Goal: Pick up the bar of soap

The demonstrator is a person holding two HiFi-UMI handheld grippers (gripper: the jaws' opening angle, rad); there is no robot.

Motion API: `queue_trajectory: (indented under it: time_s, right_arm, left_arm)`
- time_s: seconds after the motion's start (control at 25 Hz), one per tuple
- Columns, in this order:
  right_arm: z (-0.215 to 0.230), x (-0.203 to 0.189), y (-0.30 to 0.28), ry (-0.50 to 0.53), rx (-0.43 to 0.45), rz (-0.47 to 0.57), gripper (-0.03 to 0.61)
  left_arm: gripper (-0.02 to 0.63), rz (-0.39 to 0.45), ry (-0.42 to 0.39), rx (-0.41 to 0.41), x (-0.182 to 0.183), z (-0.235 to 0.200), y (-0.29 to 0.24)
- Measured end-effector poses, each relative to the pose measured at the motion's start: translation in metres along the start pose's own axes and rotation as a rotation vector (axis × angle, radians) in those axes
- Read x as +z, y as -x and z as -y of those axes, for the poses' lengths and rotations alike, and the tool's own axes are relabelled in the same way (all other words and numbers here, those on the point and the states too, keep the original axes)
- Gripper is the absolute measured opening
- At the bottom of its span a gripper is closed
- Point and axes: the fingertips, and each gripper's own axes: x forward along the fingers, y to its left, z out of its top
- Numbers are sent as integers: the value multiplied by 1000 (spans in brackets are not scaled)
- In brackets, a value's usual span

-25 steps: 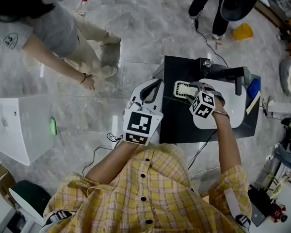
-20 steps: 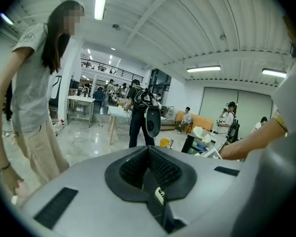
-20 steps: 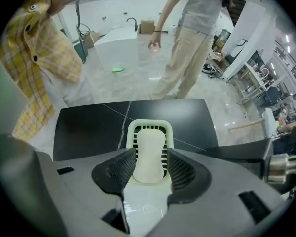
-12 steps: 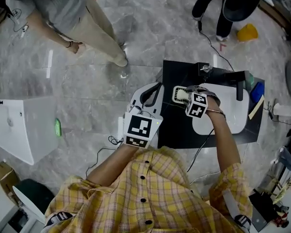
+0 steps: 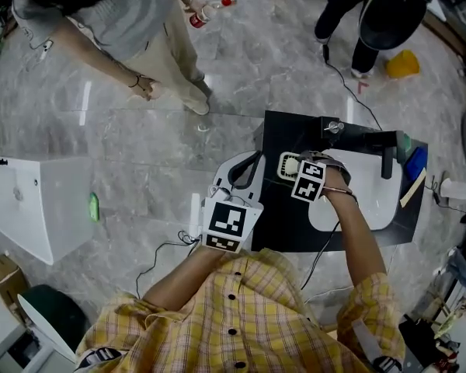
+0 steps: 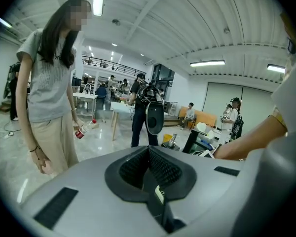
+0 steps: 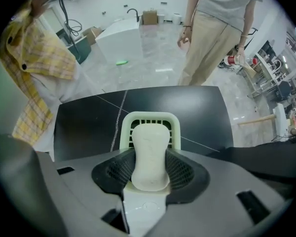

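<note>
A pale bar of soap (image 7: 150, 151) lies lengthwise over a light green slotted soap dish (image 7: 150, 119) on the black table (image 7: 89, 117). My right gripper (image 7: 149, 176) has its jaws shut against the bar's two long sides. In the head view the right gripper (image 5: 298, 166) covers most of the soap dish (image 5: 285, 163), and the soap itself is hidden there. My left gripper (image 5: 244, 162) hovers off the table's left edge; in the left gripper view the left gripper (image 6: 147, 171) is shut on nothing and points out into the room.
A white basin (image 5: 373, 196) with a black faucet (image 5: 385, 152) fills the table's right half, with a blue object (image 5: 415, 162) beside it. A person (image 5: 116, 18) holding a bottle (image 5: 206, 12) stands on the floor at upper left. A white cabinet (image 5: 31, 200) sits at far left.
My right gripper has slid a little left over the soap dish and its jaws now sit round the soap. The person at upper left stood up and stepped closer. The left gripper barely moved.
</note>
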Motion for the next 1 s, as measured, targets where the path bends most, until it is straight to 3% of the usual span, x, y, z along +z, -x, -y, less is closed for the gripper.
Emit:
queue_trajectory:
  time_s: [0.64, 0.84, 1.0]
  right_arm:
    - [-7, 0, 7, 5, -19, 52, 196]
    - [-9, 11, 27, -79, -77, 169, 196]
    - [-2, 17, 56, -247, -129, 304, 196]
  left_arm:
    - [11, 3, 18, 31, -9, -2, -2]
    - [11, 5, -4, 27, -6, 5, 0]
    - [11, 12, -32, 22, 2, 13, 3]
